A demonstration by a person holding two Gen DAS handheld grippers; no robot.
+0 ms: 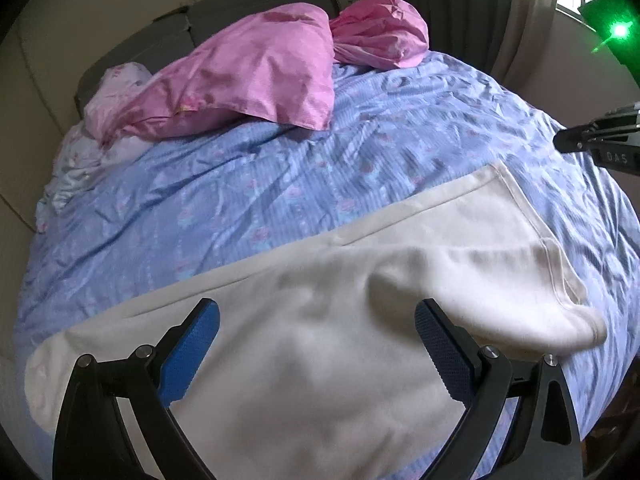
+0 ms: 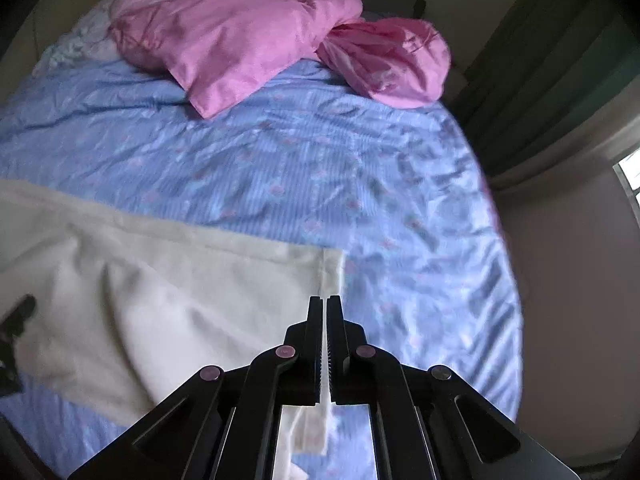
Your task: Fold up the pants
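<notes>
The bed (image 1: pixel 360 152), with its blue patterned cover, fills both views, and it serves as the flat surface for the folding. At its far end lie two pink pillows (image 1: pixel 256 76), well apart from the work. The white pants (image 1: pixel 320 340) lie stretched across the near part of the bed, and one layer is already turned over the other, so I judge that a first fold is made or in progress.

The right gripper (image 2: pixel 324 300) has its jaws pressed together, and a strip of white cloth shows between and below them; it seems to pinch the edge of the pants, near the hem corner (image 2: pixel 334 264), probably to carry this end over. The left gripper (image 1: pixel 318 320) hovers over the middle of the pants with its blue pads (image 1: pixel 192 344) spread wide, holding nothing. It is perhaps placed there to take or press the cloth next.
</notes>
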